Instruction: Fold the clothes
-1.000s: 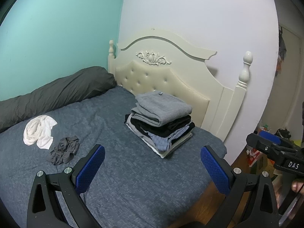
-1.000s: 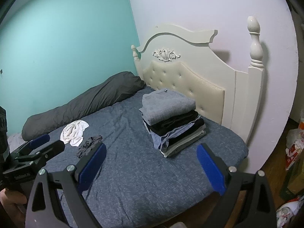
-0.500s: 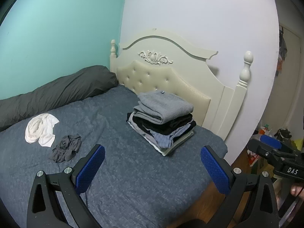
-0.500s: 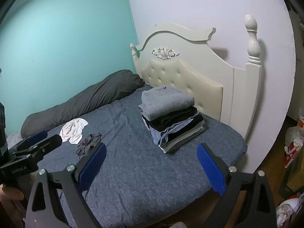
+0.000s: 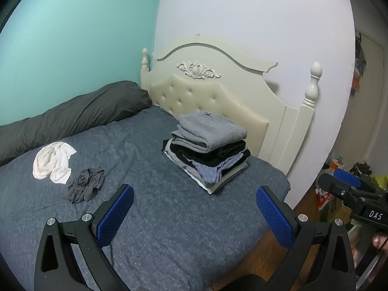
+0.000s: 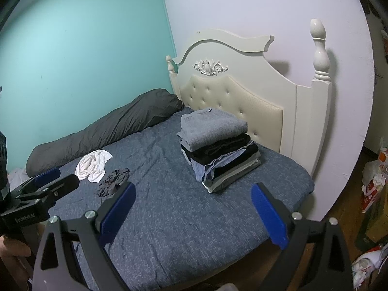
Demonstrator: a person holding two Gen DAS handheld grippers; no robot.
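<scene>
Both grippers, left gripper [image 5: 194,212] and right gripper [image 6: 192,209], spread wide, empty, above bed [image 5: 169,230] edge. Folded stack [image 5: 208,150] near headboard [image 5: 218,97]; crumpled white shirt [image 5: 53,162] and grey garment [image 5: 84,188] by far edge.

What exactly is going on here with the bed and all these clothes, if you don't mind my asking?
A person is folding laundry with two handheld tools. Both the left claw and the right claw hang open and empty above the bed. A stack of folded clothes sits near the headboard, while a crumpled white garment and a dark grey garment lie unfolded.
</scene>
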